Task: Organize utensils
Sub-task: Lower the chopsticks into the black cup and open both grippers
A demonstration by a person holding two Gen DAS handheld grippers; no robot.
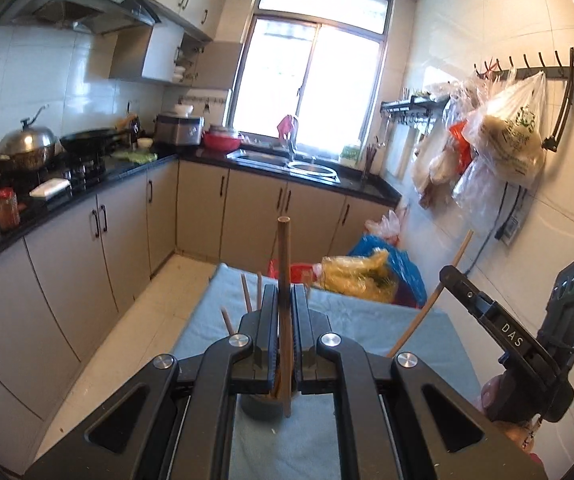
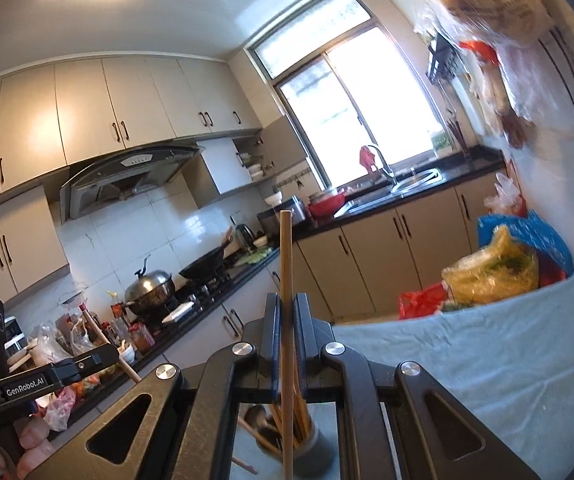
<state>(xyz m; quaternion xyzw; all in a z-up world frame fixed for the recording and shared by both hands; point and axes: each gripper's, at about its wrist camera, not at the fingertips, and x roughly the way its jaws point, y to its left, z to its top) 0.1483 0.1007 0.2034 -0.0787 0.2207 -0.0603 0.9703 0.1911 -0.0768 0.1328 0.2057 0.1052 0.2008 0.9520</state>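
A narrow kitchen is stretching toward a bright window, with a blue-clothed tabletop (image 1: 367, 320) in front. The left tongs (image 1: 285, 300) are pinching one wooden chopstick (image 1: 285, 280) upright; the right tongs (image 2: 285, 312) are clamping another chopstick (image 2: 286, 264) likewise. The dark holder cup (image 2: 311, 446) is sitting directly beneath both, already crowded with sticks, so each chopstick is needing a straight descent.

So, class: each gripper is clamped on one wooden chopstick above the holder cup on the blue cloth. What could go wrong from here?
1. The left gripper and right gripper each pinch a thin chopstick that could pivot or slip.
2. The holder cup is already crowded, so a lowered stick may jam or tip it.
3. The grippers sit close together and might collide.
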